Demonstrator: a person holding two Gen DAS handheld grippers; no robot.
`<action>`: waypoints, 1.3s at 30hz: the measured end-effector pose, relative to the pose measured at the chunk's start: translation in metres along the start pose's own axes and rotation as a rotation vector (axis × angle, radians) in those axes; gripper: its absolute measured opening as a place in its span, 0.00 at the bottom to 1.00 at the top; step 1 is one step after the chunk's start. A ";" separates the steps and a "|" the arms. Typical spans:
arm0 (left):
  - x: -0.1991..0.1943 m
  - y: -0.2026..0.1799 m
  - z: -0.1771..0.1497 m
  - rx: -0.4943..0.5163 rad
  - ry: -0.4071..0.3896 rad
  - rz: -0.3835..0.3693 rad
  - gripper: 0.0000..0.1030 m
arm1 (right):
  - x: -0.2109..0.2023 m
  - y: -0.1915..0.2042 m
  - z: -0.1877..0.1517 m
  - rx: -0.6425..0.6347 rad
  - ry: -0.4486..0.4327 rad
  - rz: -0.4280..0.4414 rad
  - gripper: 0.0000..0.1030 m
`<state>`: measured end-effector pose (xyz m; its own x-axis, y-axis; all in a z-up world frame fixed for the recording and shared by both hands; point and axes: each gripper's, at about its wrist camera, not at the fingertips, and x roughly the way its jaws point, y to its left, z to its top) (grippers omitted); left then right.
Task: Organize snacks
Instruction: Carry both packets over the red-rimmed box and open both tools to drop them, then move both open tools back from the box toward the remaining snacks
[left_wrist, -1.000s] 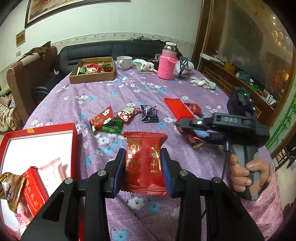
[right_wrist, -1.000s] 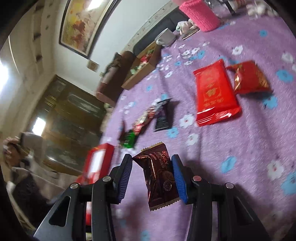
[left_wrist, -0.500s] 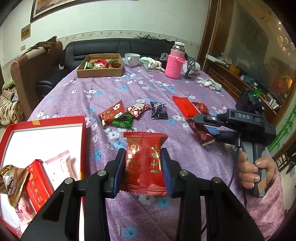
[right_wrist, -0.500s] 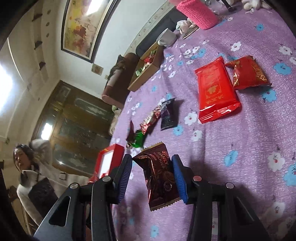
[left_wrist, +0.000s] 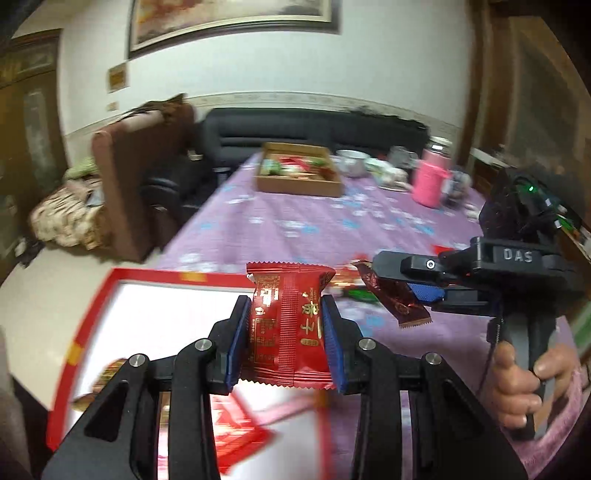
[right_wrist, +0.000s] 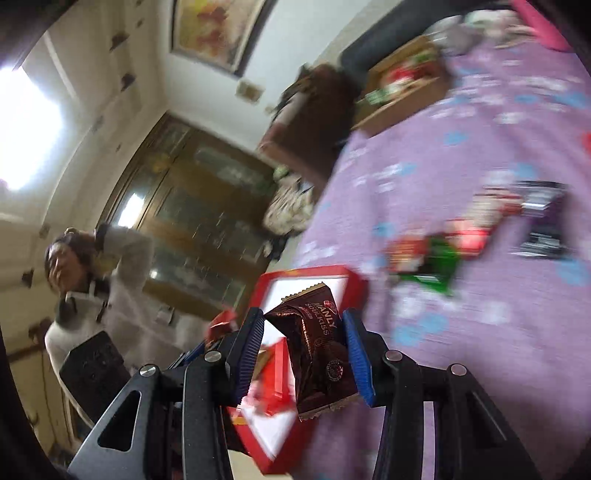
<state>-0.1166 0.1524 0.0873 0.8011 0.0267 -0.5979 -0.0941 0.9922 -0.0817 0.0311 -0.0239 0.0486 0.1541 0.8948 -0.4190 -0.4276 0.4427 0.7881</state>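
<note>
Carrying step: left gripper (left_wrist: 284, 332) clamped on red packet (left_wrist: 288, 332); right gripper (right_wrist: 304, 354) pinching brown packet (right_wrist: 317, 350); next, over red box (left_wrist: 92, 314), release.

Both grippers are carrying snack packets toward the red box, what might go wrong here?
The right gripper holds the dark brown packet crumpled and tilted, so it might slip out before reaching the red box. The left gripper with its red packet is heading for the same box, so the two grippers could bump. Snacks already in the box may get pushed.
</note>
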 end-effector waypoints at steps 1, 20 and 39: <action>0.000 0.008 -0.002 -0.008 0.003 0.023 0.34 | 0.011 0.006 0.000 -0.009 0.017 0.014 0.43; 0.056 0.068 -0.011 -0.092 0.143 0.290 0.35 | 0.128 0.032 -0.014 -0.147 0.208 0.059 0.48; 0.037 0.052 -0.007 -0.091 0.082 0.288 0.72 | 0.085 0.022 0.004 -0.142 -0.035 0.047 0.67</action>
<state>-0.0954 0.2043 0.0554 0.6837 0.2918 -0.6689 -0.3661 0.9300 0.0315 0.0387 0.0624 0.0322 0.1609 0.9169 -0.3652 -0.5566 0.3898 0.7337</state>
